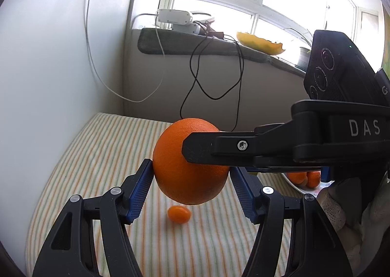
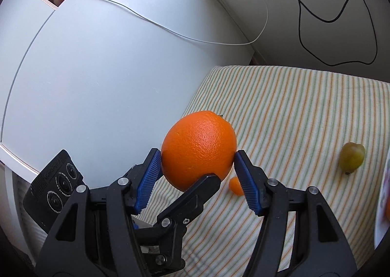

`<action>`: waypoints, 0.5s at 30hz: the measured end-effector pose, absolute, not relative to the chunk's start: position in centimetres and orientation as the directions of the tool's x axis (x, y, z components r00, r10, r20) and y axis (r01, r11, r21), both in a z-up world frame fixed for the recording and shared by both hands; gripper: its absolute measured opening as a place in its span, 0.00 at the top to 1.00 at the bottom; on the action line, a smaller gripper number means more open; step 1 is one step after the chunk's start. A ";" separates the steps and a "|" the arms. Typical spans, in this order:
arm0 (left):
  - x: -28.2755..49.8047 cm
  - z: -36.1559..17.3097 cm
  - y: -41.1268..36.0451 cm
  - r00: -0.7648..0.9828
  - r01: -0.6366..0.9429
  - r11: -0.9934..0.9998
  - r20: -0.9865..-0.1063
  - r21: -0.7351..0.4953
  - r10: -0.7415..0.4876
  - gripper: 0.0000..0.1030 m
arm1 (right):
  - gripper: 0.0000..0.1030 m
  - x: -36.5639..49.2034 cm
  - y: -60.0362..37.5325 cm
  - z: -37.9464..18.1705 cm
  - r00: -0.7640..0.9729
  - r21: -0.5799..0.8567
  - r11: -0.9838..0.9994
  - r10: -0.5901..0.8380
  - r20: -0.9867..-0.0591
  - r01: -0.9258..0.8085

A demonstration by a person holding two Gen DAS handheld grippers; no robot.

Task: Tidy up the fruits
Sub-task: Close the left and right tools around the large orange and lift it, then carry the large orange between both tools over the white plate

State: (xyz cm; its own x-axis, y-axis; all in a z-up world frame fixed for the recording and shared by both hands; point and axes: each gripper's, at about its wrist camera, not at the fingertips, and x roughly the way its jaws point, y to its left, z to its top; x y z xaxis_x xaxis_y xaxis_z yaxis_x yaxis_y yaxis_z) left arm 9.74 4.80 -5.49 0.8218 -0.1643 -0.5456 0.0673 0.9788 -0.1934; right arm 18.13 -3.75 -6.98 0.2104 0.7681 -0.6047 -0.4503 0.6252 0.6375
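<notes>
So both claws are on one orange [image 1: 187, 169], held up off the striped cloth [image 1: 102, 155]. Left gripper [image 1: 190, 188] pinches its sides, right gripper [image 2: 197, 176] does too (looks like a handover). A kumquat [image 1: 178, 214] sits right below the claws.

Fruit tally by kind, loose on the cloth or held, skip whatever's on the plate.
Large orange, held off the cloth between both grippers: 1
Small orange fruit on the striped cloth: 1
Green fruit on the cloth: 1
Total: 3
</notes>
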 end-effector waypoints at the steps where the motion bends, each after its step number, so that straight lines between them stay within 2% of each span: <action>1: 9.8 -5.4 4.3 0.822 0.076 0.979 -0.544 -0.192 -0.170 0.38 | 0.37 18.1 -4.4 -6.8 0.218 0.637 0.628 0.767 -0.603 -0.447; 15: 10.2 -4.2 -3.3 0.804 0.201 0.962 -0.529 -0.185 -0.270 0.38 | 0.37 16.2 -12.7 -5.0 0.324 0.626 0.678 0.735 -0.596 -0.385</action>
State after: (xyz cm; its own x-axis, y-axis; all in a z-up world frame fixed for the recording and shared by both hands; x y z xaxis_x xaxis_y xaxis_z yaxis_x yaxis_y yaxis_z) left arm 10.16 -3.32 -4.23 0.8043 -0.2705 -0.5291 0.2014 0.9618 -0.1854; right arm 16.17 -12.71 -4.98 0.3241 0.7349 -0.5957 -0.3852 0.6776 0.6264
